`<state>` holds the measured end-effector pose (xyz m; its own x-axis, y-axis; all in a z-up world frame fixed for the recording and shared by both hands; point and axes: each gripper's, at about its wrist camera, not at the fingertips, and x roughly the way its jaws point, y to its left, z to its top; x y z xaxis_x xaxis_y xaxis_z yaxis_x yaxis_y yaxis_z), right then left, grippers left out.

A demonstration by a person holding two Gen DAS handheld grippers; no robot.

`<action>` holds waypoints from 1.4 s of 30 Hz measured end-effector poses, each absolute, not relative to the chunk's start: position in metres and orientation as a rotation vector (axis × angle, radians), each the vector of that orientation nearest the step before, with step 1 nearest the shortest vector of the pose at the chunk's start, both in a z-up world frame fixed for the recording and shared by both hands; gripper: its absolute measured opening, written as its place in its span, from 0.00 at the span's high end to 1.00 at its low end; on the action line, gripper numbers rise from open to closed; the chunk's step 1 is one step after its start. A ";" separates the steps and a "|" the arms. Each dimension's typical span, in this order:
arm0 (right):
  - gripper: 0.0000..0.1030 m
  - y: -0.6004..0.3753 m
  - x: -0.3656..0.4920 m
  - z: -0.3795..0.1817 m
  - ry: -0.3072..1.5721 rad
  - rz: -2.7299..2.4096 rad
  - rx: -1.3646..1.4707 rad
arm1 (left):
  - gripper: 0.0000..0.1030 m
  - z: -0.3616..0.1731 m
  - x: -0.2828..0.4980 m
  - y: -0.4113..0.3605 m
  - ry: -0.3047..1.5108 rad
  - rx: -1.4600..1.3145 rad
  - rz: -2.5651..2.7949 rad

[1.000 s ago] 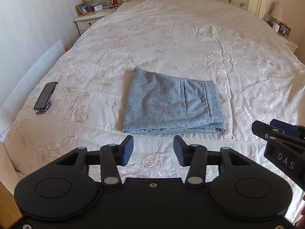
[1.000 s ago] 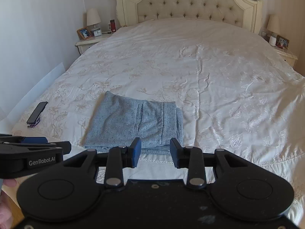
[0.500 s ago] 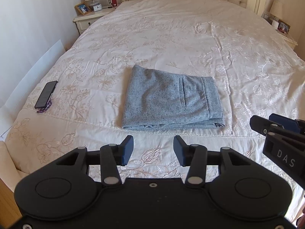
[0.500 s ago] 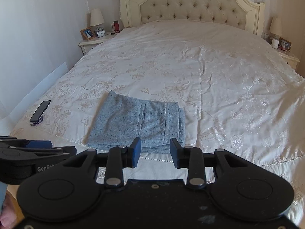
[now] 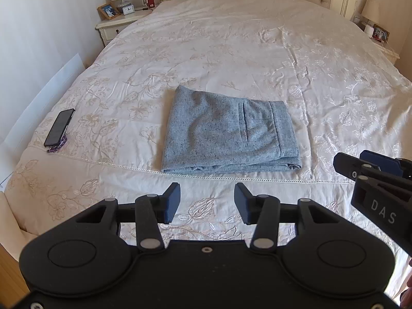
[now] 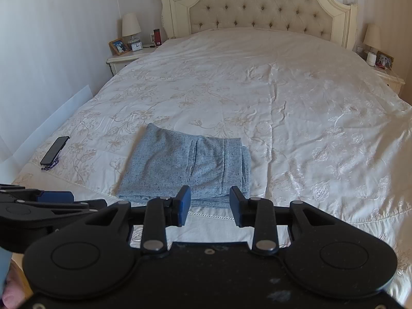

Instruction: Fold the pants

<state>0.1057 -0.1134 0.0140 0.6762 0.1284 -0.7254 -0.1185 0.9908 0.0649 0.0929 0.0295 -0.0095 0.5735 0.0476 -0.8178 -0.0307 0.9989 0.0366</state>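
While both tools hang apart and empty: left gripper, right gripper | folded pants lie flat on embroidered bedspread, 12 o'clock | phone at 10 | right view alone shows whole tufted headboard.

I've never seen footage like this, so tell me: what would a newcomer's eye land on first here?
First, the neatly folded speckled grey-blue pants, lying flat near the foot of the wide bed with its cream embroidered bedspread. Next, the two black tongs, left tongs and right tongs, open and empty, short of the fabric. Last, a black phone lies near the bedspread's left edge.
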 end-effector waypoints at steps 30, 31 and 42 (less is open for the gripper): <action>0.65 -0.121 0.109 0.012 0.817 0.154 0.036 | 0.47 -0.008 0.097 0.020 0.955 0.042 0.053; 0.65 -0.121 0.109 0.012 0.817 0.156 0.036 | 0.47 -0.009 0.097 0.020 0.956 0.042 0.054; 0.65 -0.126 0.112 0.010 0.831 0.169 0.041 | 0.47 -0.012 0.099 0.013 0.963 0.036 0.057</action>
<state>0.1117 -0.1255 0.0096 0.6617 0.1654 -0.7313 -0.1331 0.9858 0.1025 0.0985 0.0128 -0.0118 0.5694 0.0648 -0.8195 -0.0329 0.9979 0.0560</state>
